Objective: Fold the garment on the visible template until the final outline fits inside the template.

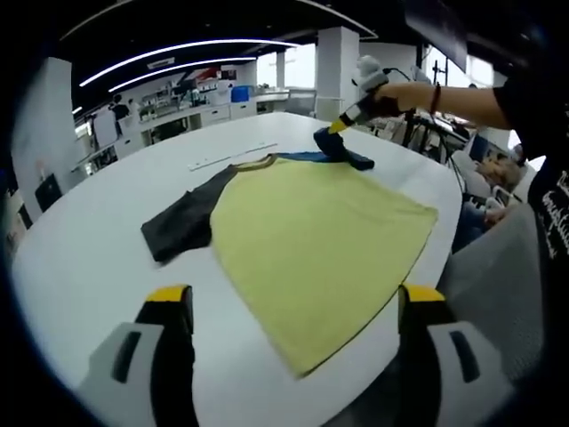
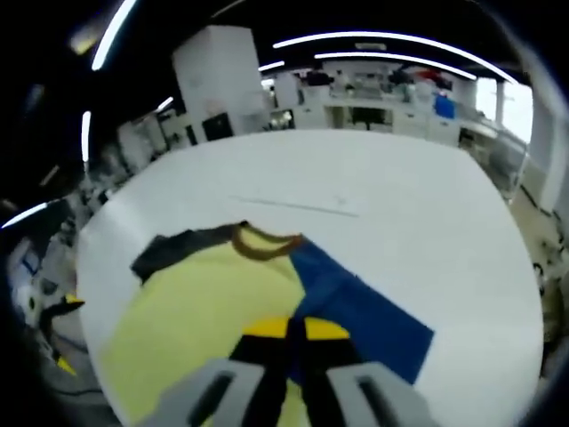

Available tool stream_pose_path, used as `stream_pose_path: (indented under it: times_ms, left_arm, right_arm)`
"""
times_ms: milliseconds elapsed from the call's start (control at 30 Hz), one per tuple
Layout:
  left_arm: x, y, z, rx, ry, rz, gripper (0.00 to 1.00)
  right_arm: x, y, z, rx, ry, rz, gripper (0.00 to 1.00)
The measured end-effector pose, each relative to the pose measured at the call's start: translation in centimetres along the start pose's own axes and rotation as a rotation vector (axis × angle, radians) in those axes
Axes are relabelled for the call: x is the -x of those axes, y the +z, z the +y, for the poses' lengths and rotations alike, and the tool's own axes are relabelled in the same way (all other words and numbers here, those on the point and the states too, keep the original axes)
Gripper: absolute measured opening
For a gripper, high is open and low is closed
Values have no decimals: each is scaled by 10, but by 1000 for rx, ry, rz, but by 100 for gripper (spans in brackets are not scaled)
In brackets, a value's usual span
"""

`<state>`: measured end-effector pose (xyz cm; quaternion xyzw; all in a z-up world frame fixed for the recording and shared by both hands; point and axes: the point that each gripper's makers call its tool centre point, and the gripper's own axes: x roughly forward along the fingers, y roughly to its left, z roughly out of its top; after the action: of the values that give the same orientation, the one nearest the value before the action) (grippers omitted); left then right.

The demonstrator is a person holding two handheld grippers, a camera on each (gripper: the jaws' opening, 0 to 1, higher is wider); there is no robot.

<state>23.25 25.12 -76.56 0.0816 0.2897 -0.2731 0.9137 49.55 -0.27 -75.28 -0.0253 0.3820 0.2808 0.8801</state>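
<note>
Yellow cotton T-shirt with one dark grey and one blue sleeve [image 1: 311,240] spread on white desk [image 1: 98,258].
My left tongs [image 1: 298,311] hover spread; my right tongs [image 2: 293,331], pressed together, pinch its blue sleeve [image 2: 356,307].

A lab or open workroom. Long light strips [image 1: 187,49] run across a dark ceiling, white pillars [image 1: 336,67] stand about, and benches [image 2: 391,111] loaded with equipment line the far wall.

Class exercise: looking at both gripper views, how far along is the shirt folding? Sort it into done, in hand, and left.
Done: the yellow shirt lies flat on the white table. In hand: the right tongs are closed at the blue sleeve. Left: the dark sleeve is spread out, the left tongs hang open over the hem, and no fold shows yet.
</note>
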Motion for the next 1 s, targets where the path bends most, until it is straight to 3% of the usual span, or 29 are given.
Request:
stream_pose_path:
  times_ms: [200, 300, 600, 1000]
  left_arm:
    - [-1, 8, -4, 13, -6, -26, 93]
    - [-1, 12, -4, 18, -7, -45, 93]
    - [1, 11, -4, 15, -11, -49, 94]
    - [4, 7, -6, 22, -11, -57, 96]
  right_arm:
    - [-16, 14, 10, 10, 22, 10, 0]
    - [-21, 17, 27, 16, 39, 15, 0]
    - [-36, 26, 54, 56, 67, 30, 0]
    - [-51, 29, 105, 145, 127, 50, 0]
